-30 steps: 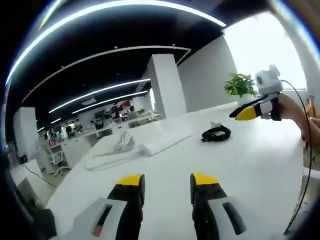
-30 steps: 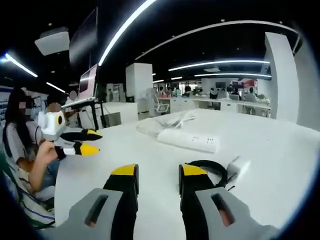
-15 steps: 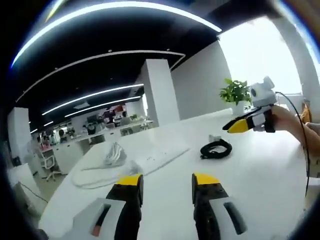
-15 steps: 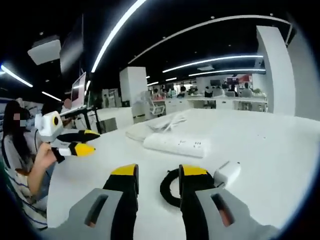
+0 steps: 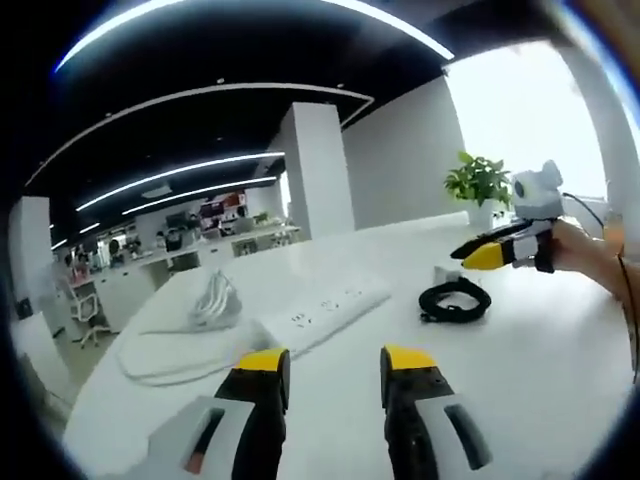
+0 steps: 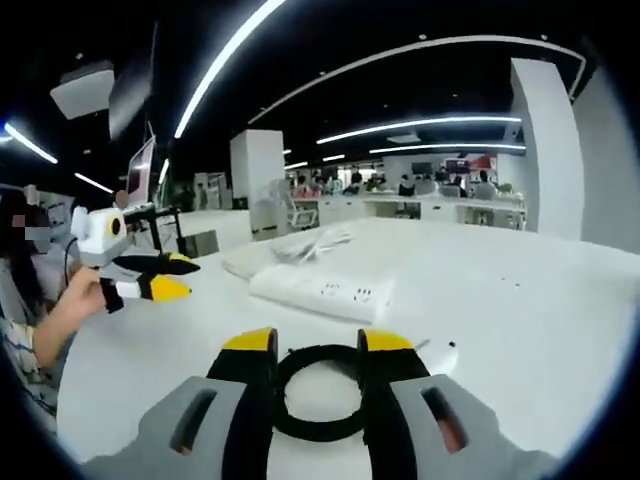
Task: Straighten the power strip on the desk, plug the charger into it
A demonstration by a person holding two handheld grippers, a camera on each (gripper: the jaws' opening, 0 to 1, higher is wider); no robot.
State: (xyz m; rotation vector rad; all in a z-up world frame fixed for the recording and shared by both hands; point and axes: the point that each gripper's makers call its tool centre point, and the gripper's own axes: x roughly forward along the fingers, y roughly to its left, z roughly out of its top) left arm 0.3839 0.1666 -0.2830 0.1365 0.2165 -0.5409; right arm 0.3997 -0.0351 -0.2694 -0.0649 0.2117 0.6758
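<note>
Power strip (image 5: 322,314) lies flat on the white desk (image 5: 520,350), white, at 12 o'clock just past the left gripper (image 5: 332,362), its cord (image 5: 190,330) looped at 10 o'clock. Left gripper released, jaws apart, nothing between them. Charger cable coil (image 6: 318,389), black, sits on the desk framed by the right gripper (image 6: 316,344) jaws, which are spread and not pinching it; white charger brick (image 6: 438,356) just past the coil at 3 o'clock. Potted plant (image 5: 478,182) at the desk's far edge, 2 o'clock in the left gripper view.
</note>
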